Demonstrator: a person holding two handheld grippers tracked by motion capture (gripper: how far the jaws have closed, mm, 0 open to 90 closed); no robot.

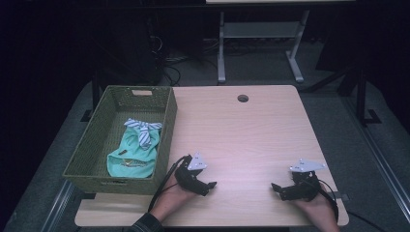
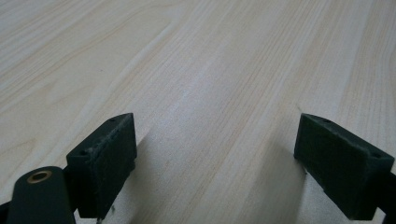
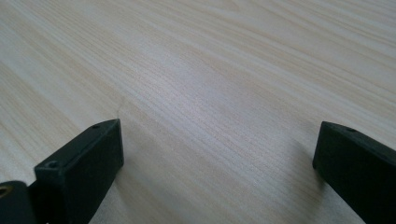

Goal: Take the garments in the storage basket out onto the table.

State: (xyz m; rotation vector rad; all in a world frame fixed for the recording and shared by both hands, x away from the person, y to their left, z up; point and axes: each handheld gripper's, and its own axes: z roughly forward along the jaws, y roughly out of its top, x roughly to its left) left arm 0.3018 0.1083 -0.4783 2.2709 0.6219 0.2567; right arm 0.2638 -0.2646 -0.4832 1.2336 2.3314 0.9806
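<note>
The light wooden surface (image 1: pixel 251 130) carries a green woven basket (image 1: pixel 104 129) at its left edge, holding a turquoise garment (image 1: pixel 133 157). Near the front, the left claw (image 1: pixel 211 185) and right claw (image 1: pixel 274 186) rest spread wide, gripping nothing.

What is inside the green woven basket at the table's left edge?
Inside the basket lies a crumpled turquoise garment with a blue-and-white striped tie at its far end. Whatever lies beneath the garment is covered, and the near wall hides the basket's front floor.
</note>
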